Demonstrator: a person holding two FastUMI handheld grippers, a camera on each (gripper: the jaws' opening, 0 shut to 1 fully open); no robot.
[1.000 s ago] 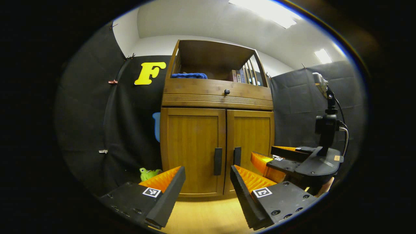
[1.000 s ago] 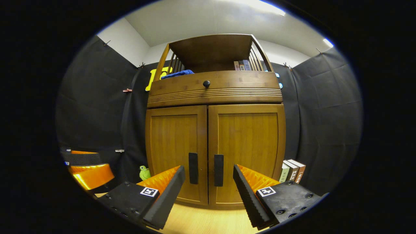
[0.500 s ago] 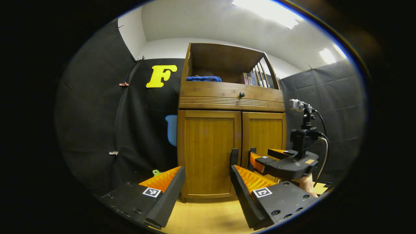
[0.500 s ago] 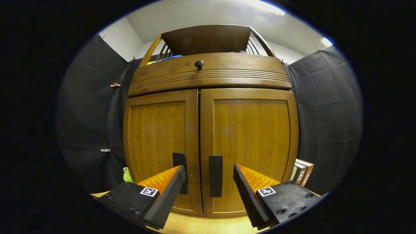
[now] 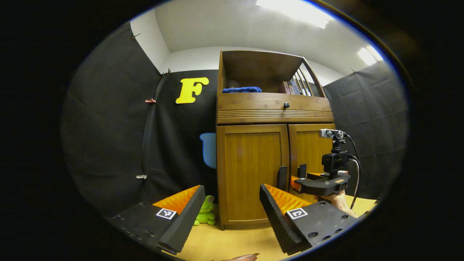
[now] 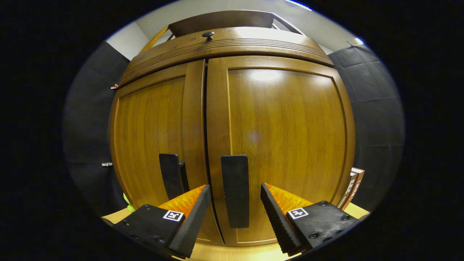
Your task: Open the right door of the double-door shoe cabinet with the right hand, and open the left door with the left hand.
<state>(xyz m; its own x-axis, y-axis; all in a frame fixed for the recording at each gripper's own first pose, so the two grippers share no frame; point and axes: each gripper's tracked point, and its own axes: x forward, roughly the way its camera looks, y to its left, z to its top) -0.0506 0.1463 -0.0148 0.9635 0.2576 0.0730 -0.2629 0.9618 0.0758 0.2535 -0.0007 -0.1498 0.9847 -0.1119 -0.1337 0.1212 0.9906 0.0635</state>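
— Straight ahead of our right gripper point(image 6: 233, 212): shoe cabinet point(image 6: 232, 119), both wooden doors flush; right door's handle point(image 6: 235, 190) stands between the wide-spread fingers, untouched.
— Our left gripper point(image 5: 230, 214)?
— Also wide, holding nothing, well back. Top shelf holds a blue cloth point(image 5: 241, 89) and books point(image 5: 290, 87).

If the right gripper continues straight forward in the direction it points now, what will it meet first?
Most likely the right door's handle: in the right gripper view it stands upright between the open fingers of the right gripper, with the closed right door just behind. How much gap remains is hard to judge.
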